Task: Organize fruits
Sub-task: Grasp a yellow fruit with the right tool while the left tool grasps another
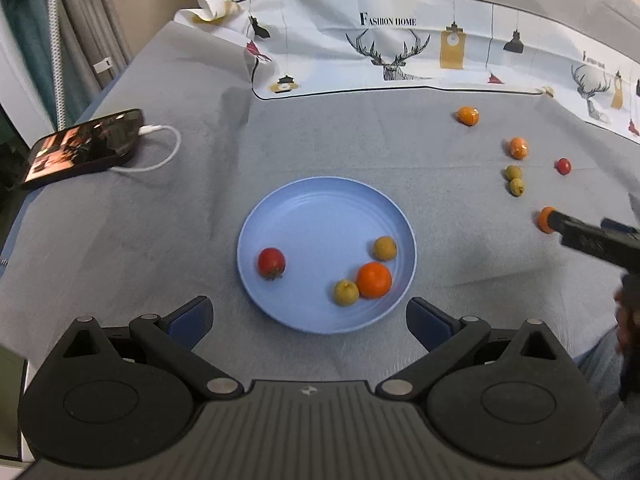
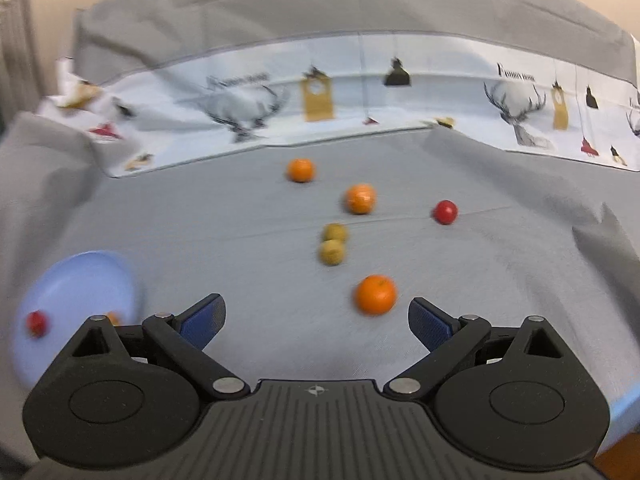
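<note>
A blue plate (image 1: 320, 208) lies on the grey cloth and holds a red fruit (image 1: 271, 263), an orange (image 1: 373, 279) and two yellow-green fruits (image 1: 385, 248). My left gripper (image 1: 310, 322) is open and empty just short of the plate's near rim. My right gripper (image 2: 316, 320) is open and empty, with a loose orange (image 2: 375, 294) just beyond its jaws, toward the right finger. Farther off lie two yellow-green fruits (image 2: 333, 242), two more oranges (image 2: 360, 198) and a small red fruit (image 2: 445, 212). The plate (image 2: 80, 280) shows at the right wrist view's left edge.
A phone (image 1: 86, 146) with a white cable lies at the cloth's left edge. A white printed cloth (image 1: 400, 48) is folded along the back. The right gripper's finger (image 1: 588, 236) reaches in from the right beside an orange (image 1: 545, 219).
</note>
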